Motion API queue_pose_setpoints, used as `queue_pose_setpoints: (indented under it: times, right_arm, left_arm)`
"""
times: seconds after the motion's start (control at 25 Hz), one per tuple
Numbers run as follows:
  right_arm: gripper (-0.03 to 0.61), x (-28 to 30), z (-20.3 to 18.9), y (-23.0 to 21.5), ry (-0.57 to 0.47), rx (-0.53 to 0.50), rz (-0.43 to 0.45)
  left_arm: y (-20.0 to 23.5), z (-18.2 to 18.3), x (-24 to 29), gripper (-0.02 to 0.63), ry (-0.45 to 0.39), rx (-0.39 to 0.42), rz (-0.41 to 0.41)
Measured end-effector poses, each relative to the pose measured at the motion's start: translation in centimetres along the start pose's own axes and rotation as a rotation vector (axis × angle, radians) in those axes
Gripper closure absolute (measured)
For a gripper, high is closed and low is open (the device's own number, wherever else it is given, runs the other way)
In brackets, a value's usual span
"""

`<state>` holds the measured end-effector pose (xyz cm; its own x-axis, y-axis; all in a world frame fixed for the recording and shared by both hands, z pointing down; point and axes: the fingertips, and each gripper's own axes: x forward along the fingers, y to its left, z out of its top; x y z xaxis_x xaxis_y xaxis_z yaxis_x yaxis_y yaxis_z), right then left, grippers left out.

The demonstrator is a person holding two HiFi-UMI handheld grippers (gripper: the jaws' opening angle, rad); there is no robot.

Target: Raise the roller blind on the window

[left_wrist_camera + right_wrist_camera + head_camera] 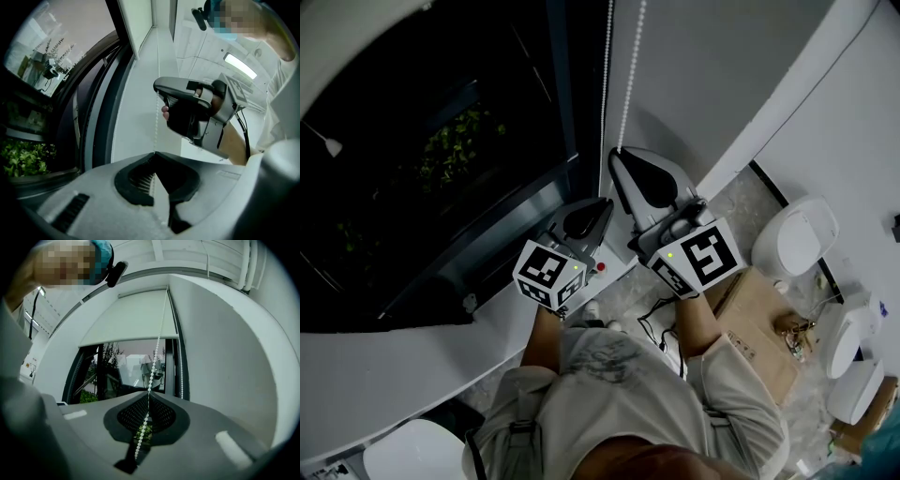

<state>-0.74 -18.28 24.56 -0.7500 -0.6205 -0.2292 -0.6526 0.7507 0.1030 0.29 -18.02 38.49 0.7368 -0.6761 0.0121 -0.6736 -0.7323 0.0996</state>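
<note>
Gripping: the left tool [153,154] is clamping the bead chain [155,123], its jaw tips meeting with the beads running down between the ribbed pads.
Right tool: the right tool [149,392] is also closing its jaws on a strand of the chain, with beads passing between the dotted pads and on up toward the blind.
Relative position: in the left gripper view the right tool is sitting above and just beyond the left one, with the person's fingers [165,111] curling round its handle.
Strands: a second strand [181,376] is hanging beside the window frame. Whether both tools are holding the same strand cannot be told.
Blind: the roller blind [133,317] is hanging partway down and covering the upper part of the window [126,369]. Bare glass is showing beneath it, with greenery [23,157] outside.
Writing: the left marker cube [548,272] and right marker cube [703,255] are showing only black-and-white square patterns. The print on the shirt [609,361] is too blurred to read, and a small mark on the cardboard box [764,323] is too small to read.
Hard to make out: the head view is showing the window as nearly black. White rounded objects [797,239] are lying on the floor at the right, some cut off by the edge, and their kind is unclear.
</note>
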Motion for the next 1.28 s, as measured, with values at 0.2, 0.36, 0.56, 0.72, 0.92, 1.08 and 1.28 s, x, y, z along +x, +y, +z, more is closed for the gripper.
queue_pose_setpoints:
  times: [0.2, 0.36, 0.56, 0.72, 0.92, 1.08, 1.28]
  right_arm:
    - [0.567, -0.5, -1.9, 0.1, 0.026, 0.005, -0.006]
    - [0.568, -1.0, -3.2, 0.0, 0.042, 0.020, -0.011]
    - [0.568, -1.3, -4.3, 0.1, 0.061, 0.015, -0.018]
    - [0.568, -1.7, -5.5, 0.2, 0.084, 0.018, -0.021]
    - [0.568, -2.2, -7.1, 0.5, 0.117, 0.021, -0.023]
    - [0.568, -2.5, -8.2, 0.6, 0.130, 0.023, -0.026]
    - [0.568, -2.9, -9.7, 0.9, 0.158, 0.036, -0.030]
  left_arm:
    - [0.1, -2.0, 0.2, 0.603, 0.022, -0.023, -0.008]
    - [0.2, -3.3, 0.3, 0.603, 0.034, -0.042, -0.008]
    - [0.2, -4.5, 0.7, 0.603, 0.058, -0.047, -0.008]
    - [0.2, -5.8, 0.8, 0.603, 0.082, -0.057, -0.005]
    - [0.3, -7.5, 0.8, 0.603, 0.109, -0.075, 0.002]
    - [0.5, -8.6, 0.7, 0.603, 0.119, -0.084, 0.007]
    - [0.6, -10.2, 0.6, 0.604, 0.142, -0.093, 0.012]
